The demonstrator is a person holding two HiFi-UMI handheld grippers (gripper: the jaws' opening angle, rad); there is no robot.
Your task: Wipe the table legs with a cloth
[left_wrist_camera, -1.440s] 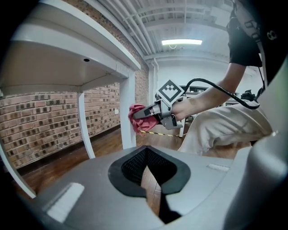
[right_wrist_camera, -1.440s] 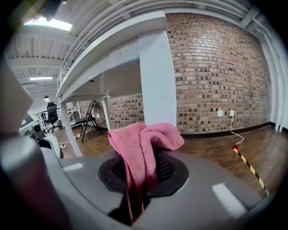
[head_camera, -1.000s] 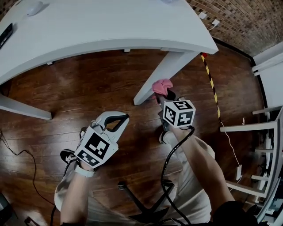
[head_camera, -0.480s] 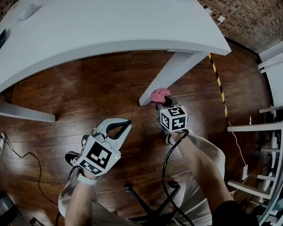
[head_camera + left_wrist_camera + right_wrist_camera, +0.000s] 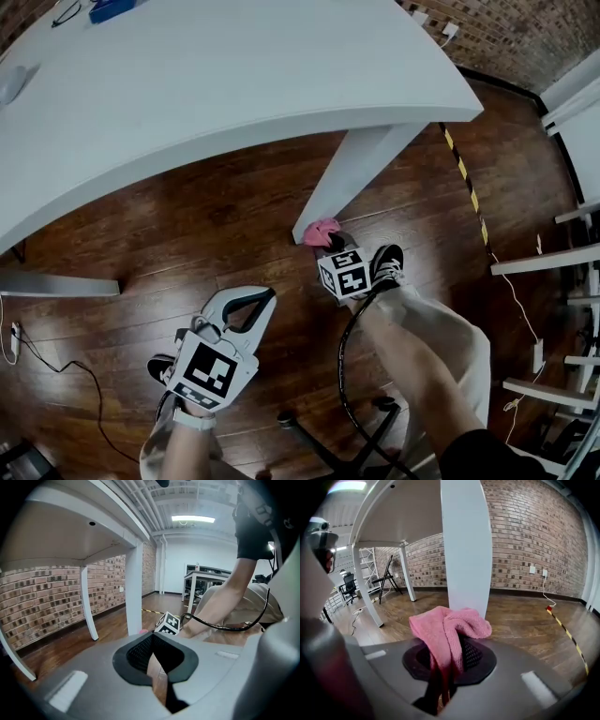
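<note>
From the head view, I have the right gripper (image 5: 329,245) low to the wooden floor (image 5: 187,225), its jaws pinched on the pink cloth (image 5: 320,231). The cloth sits right at the foot of the white table leg (image 5: 352,173), which slants down from under the table top (image 5: 234,75). The left gripper (image 5: 265,297) hangs nearer to me and well apart from the leg, with its tips meeting. A dark shoe (image 5: 386,262) stands just beside the right gripper's marker cube.

In the left gripper view, the left gripper (image 5: 152,637) has its black pads pressed together at the tips with nothing caught between them (only a sliver of floor shows lower down). Beyond it stands the table leg (image 5: 134,592), with the right gripper's marker cube (image 5: 168,623) near its base.

In the right gripper view, the right gripper (image 5: 444,667) is clamped on the cloth (image 5: 450,630), which bunches up above the jaws and drapes down between them. The table leg (image 5: 466,550) rises directly behind the bunched end. From here I cannot tell whether cloth and leg actually touch.
</note>
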